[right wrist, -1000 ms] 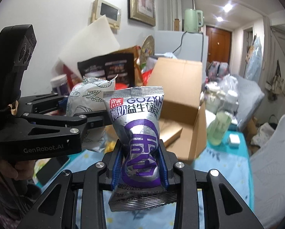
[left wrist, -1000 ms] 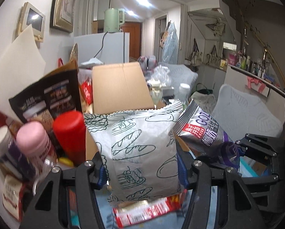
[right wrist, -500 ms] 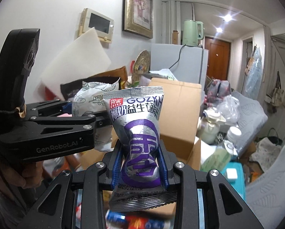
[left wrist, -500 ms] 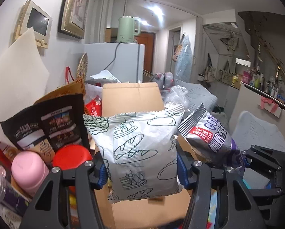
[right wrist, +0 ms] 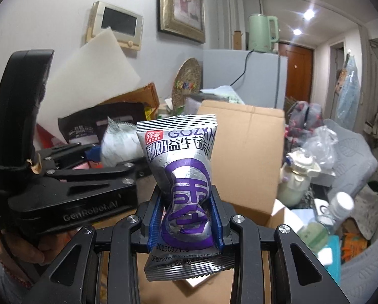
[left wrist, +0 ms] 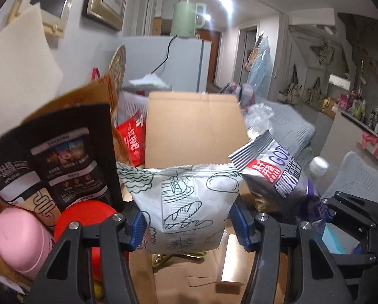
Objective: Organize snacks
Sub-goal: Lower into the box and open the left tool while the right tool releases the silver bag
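My left gripper (left wrist: 187, 225) is shut on a white snack bag printed with bread drawings (left wrist: 186, 202), held upright over the open cardboard box (left wrist: 194, 134). My right gripper (right wrist: 186, 220) is shut on a silver and purple snack packet (right wrist: 183, 177), squeezed at its waist, also above the box (right wrist: 247, 157). In the left wrist view that packet (left wrist: 272, 174) hangs at the right with the right gripper's black frame behind it. In the right wrist view the left gripper (right wrist: 97, 152) and the white bag (right wrist: 119, 144) are at the left, held by a hand (right wrist: 14, 248).
A black and brown pouch (left wrist: 59, 157), a pink bottle (left wrist: 19, 238) and a red lid (left wrist: 87, 217) crowd the box's left side. A red packet (left wrist: 133, 139) leans behind. Bottles (right wrist: 296, 177) and plastic bags stand right of the box. A fridge with a green kettle (right wrist: 261, 31) is behind.
Both grippers have carried their bags forward from over the blue table to above the open box. The red packet on the table has dropped out of view. Both grips are unchanged.
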The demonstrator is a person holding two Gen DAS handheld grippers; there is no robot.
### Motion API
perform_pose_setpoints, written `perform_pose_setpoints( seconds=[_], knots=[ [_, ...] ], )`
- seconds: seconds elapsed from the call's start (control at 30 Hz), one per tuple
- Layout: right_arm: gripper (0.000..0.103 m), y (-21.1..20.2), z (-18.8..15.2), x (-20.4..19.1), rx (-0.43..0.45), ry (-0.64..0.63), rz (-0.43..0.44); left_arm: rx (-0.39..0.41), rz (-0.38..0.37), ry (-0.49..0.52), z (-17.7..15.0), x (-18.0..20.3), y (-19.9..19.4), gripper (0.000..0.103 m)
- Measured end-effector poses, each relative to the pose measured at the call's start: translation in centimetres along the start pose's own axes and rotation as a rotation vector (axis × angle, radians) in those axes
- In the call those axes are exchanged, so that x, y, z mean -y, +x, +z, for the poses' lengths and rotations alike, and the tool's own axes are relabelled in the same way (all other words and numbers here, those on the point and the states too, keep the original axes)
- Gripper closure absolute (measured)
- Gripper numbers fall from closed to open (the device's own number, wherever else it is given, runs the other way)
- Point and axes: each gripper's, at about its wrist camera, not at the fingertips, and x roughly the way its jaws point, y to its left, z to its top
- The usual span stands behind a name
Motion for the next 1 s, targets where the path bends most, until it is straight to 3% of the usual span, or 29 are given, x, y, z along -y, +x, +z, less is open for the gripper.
perform_pose_setpoints(
  seconds=[0.3,0.8,1.0],
  knots=[
    [0.070,5.0,-1.4,2.4,-0.117,0.047,0.012,-0.130,0.036,-0.007,-1.4,-0.3,5.5,0.046],
    [0.069,9.6,-4.3,5.2,-0.312,0.117,-0.032,-0.300,0.039,-0.006,-3.4,0.1,9.9,0.047],
    [0.065,10.5,-4.8,6.1,-0.373,0.159,-0.085,-0.332,0.042,-0.005,-3.7,0.2,10.6,0.046]
  ],
)
